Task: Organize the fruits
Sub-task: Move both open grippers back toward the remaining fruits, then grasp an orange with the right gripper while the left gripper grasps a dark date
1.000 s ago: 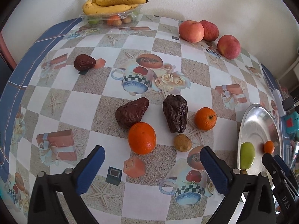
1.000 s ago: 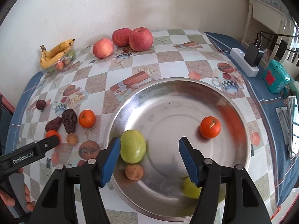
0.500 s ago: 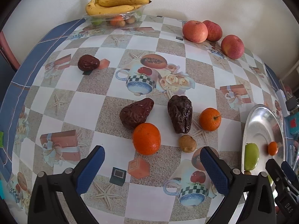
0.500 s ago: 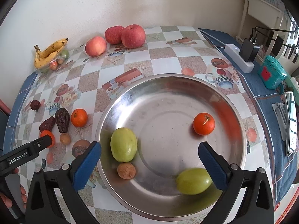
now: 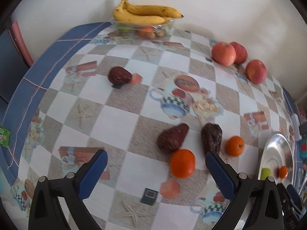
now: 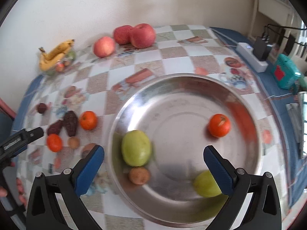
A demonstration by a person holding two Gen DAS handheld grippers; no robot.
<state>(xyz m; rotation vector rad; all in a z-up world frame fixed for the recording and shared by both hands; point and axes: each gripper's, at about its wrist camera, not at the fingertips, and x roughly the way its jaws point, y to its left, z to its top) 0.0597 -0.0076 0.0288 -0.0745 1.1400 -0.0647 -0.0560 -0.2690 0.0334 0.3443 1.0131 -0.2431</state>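
My right gripper (image 6: 153,151) hangs open over the steel bowl (image 6: 172,78). The bowl holds a green fruit (image 6: 136,147), a second green fruit (image 6: 206,184) by my right finger, a small orange (image 6: 219,125) and a small brown fruit (image 6: 139,175). My left gripper (image 5: 155,161) is open and empty above the table. Just ahead of its right finger lie an orange (image 5: 182,163), a smaller orange (image 5: 234,146) and two dark dates (image 5: 172,140) (image 5: 212,138). A third date (image 5: 120,75) lies farther left.
Three red apples (image 5: 223,53) sit near the wall at the back right. Bananas (image 5: 145,13) lie on a clear tray with small fruits. A power strip (image 6: 251,57) and a teal box (image 6: 285,74) stand right of the bowl. A hand (image 6: 19,187) holds the left gripper.
My right gripper opened wide and a green fruit dropped into the bowl's near side. My left gripper shifted left, so the loose fruits now sit toward its right finger.
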